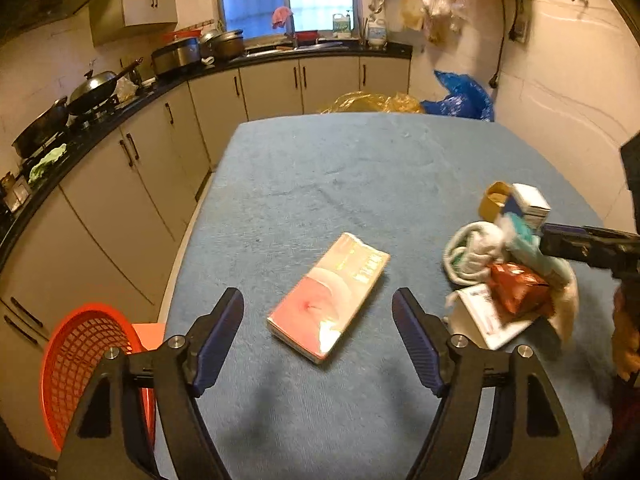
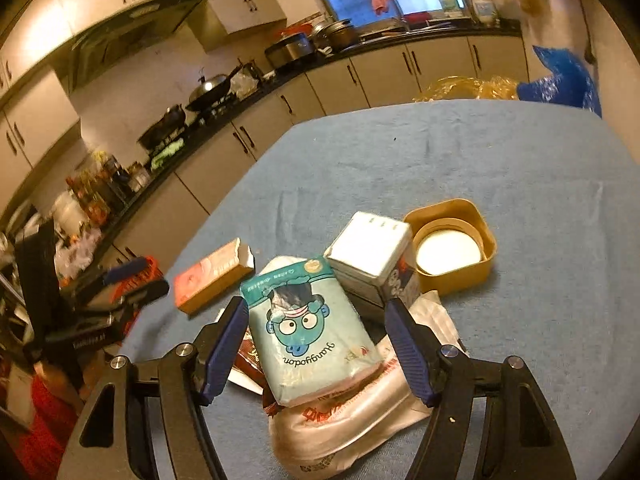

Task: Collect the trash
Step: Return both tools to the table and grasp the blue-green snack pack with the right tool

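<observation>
The pink box [image 1: 329, 297] is seen lying on the table [image 1: 340, 168] between the spread jaws of the left tool [image 1: 318, 312], untouched. The teal packet [image 2: 310, 330] is framed by the right tool [image 2: 316, 326], its jaws apart too, beside a gold tub [image 2: 454, 240] in which a white disc [image 2: 448, 252] is held.

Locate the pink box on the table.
The pink box lies flat on the blue table, centred ahead of the left gripper, left of the trash pile.

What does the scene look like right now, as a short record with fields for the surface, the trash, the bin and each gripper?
surface: table with blue cloth
left gripper: open, pink box lying flat ahead between its fingers, not gripped
right gripper: open, straddling teal cartoon packet on the trash pile
other trash: white carton, yellow tub, plastic bag
bin: red mesh basket beside the table's left edge
</observation>
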The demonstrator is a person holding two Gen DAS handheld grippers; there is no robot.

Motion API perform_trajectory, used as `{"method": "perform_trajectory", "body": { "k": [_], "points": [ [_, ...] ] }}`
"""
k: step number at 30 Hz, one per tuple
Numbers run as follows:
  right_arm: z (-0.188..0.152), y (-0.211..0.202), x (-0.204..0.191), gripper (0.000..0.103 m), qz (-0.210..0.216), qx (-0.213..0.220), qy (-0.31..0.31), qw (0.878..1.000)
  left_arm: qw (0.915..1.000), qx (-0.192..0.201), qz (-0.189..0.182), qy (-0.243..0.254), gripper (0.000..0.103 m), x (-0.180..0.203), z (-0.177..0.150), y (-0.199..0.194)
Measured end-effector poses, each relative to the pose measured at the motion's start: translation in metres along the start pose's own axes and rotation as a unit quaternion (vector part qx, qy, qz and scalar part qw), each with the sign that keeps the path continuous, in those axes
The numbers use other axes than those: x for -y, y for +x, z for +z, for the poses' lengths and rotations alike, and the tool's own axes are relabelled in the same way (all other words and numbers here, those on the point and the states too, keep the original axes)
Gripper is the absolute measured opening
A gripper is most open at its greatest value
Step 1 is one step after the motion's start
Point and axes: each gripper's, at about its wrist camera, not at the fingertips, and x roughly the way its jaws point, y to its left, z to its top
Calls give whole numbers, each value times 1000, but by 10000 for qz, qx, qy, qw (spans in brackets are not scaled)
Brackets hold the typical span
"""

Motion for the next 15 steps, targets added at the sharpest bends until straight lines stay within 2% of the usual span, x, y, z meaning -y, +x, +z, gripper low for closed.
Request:
{"method": "perform_trajectory", "body": {
  "k": [2,4,6,7,10,15],
  "points": [
    [-3,6,-2,75,-109,-93,-117,9998,9998,-153,-134,3,76,-3,3,10],
    [-5,8,-5,66,-141,-116,-225,9996,9995,-282,-170,-19,76,-6,4,19],
    [-6,5,-6,53,-100,-60,-303,9995,9984,-415,-383,-13,80,-7,5,26],
    [-6,2,-7,52,-136,10,-350,9993,9978,-479,-461,9,81,-7,5,29],
    [-6,0,-7,47,-178,116,-358,9991,9979,-539,-315,156,81,0,3,36],
    [-4,-10,-15,46,-70,371,-383,9986,9977,-577,-98,342,81,7,0,48]
  ]
}}
